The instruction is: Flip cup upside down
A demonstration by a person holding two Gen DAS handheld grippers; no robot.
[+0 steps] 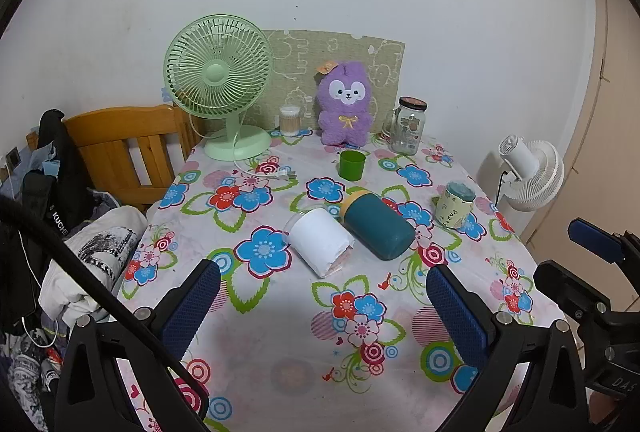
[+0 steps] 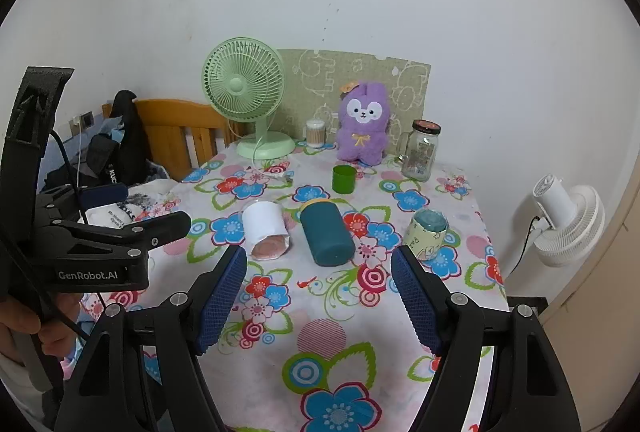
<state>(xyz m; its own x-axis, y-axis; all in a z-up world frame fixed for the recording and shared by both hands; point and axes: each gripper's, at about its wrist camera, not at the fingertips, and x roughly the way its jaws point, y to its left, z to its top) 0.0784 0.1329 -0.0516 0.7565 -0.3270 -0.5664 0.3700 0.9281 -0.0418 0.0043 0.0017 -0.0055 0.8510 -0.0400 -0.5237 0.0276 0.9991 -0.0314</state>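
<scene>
1. Left wrist view: left gripper hangs above the near part of the tabletop, which wears a flowered cloth. Jaws spread wide, nothing between them.
2. Ahead of it a white paper-wrapped clear plastic cup lies on its side, mouth toward the far left. Just beside it on the right a teal cylindrical bottle with a yellow collar also lies on its side.
3. A small green plastic cup stands upright, mouth up, farther back near the middle. A pale printed cup with a teal top stands to the right.
4. Back row: mint-green desk fan, purple plush toy, glass jar with handle.
5. Right gripper shows at the right edge, its jaws released.
6. Right wrist view: right gripper above the near tabletop, jaws parted, empty. White cup and teal bottle lie ahead; green cup upright beyond them.
7. Left gripper at left, held by a hand.
</scene>
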